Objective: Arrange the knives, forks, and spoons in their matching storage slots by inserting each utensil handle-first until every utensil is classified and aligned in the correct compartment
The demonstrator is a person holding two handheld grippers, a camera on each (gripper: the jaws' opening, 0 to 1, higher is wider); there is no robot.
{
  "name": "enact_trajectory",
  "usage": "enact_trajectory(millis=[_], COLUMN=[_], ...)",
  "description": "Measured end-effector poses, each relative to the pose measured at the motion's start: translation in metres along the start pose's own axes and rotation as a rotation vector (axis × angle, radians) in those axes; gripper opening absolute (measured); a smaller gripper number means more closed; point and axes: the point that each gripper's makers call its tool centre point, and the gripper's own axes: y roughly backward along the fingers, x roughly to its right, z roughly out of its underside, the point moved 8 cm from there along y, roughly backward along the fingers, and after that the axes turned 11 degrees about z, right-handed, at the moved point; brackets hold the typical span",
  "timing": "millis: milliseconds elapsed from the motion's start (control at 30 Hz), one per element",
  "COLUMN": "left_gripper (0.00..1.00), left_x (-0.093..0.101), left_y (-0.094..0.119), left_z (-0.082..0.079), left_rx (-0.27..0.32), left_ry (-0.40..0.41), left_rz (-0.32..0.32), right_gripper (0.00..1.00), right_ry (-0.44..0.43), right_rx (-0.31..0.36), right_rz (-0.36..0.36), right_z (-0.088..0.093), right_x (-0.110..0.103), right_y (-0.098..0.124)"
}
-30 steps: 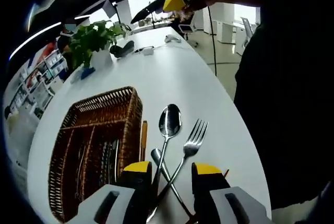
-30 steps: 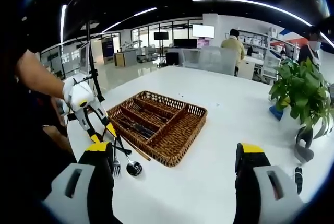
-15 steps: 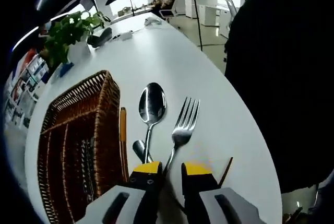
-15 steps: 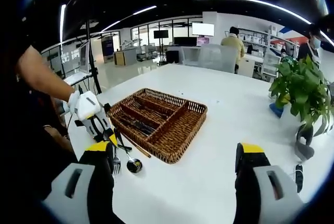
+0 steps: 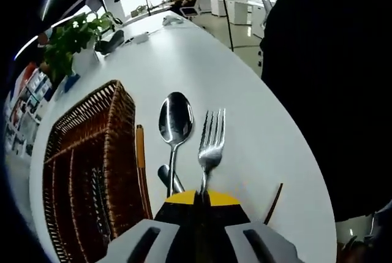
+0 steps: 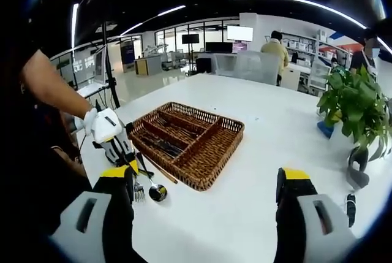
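L gripper [image 5: 200, 197] pinched tight on fork [image 5: 210, 140] handle, tines pointing away over white surface [image 5: 245, 91]; spoon [image 5: 174, 125] just beside fork on its left, wicker tray [image 5: 86, 152] further left; R gripper [image 6: 205, 180] wide apart w/ nothing held, above surface facing tray.

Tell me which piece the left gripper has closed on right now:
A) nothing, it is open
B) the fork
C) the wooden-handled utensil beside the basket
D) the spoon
B: in the left gripper view the left gripper is shut on the handle of the fork, while the spoon lies free just beside it on the table.
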Motion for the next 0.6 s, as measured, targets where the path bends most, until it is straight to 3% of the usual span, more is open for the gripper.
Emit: enact_trajectory(millis=[267, 600], left_gripper=[0.01, 0.0], left_x=[-0.002, -0.009], left_y=[0.008, 0.026], left_z=[0.001, -0.005], left_rx=[-0.005, 0.022], left_ry=[0.004, 0.12], left_rz=[-0.016, -0.065], right_gripper=[0.99, 0.99], right_ry=[0.009, 0.033], right_rx=[0.0, 0.004], right_rz=[-0.001, -0.016], right_z=[-0.002, -0.007], right_x=[0.001, -0.005], right_y=[-0.001, -0.004])
